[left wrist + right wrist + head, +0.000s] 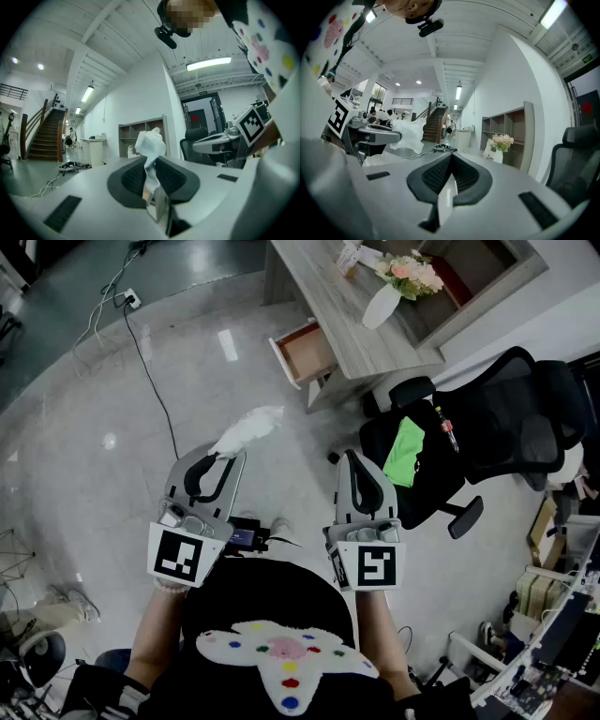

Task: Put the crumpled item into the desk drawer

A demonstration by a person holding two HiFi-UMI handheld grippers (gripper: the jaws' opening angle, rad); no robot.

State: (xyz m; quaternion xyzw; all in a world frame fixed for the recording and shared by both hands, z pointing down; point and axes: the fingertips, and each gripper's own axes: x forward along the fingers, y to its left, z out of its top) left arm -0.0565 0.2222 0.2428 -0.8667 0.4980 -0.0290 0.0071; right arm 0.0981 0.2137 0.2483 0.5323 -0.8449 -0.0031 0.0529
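A crumpled white tissue point(247, 430) sticks out past the tips of my left gripper point(225, 455), which is shut on it; in the left gripper view the tissue point(150, 149) rises from between the pressed pads. My right gripper point(352, 457) is shut with nothing in it, its pads point(461, 174) meeting. Both are held at chest height over the floor. The open desk drawer point(307, 352), wooden inside, projects from the grey desk point(339, 306) ahead, well beyond the tissue.
A black office chair point(478, 442) with a green item point(406, 452) on its seat stands right of my right gripper. On the desk stand a white vase with flowers point(394, 292). A black cable point(150, 371) runs across the floor at left.
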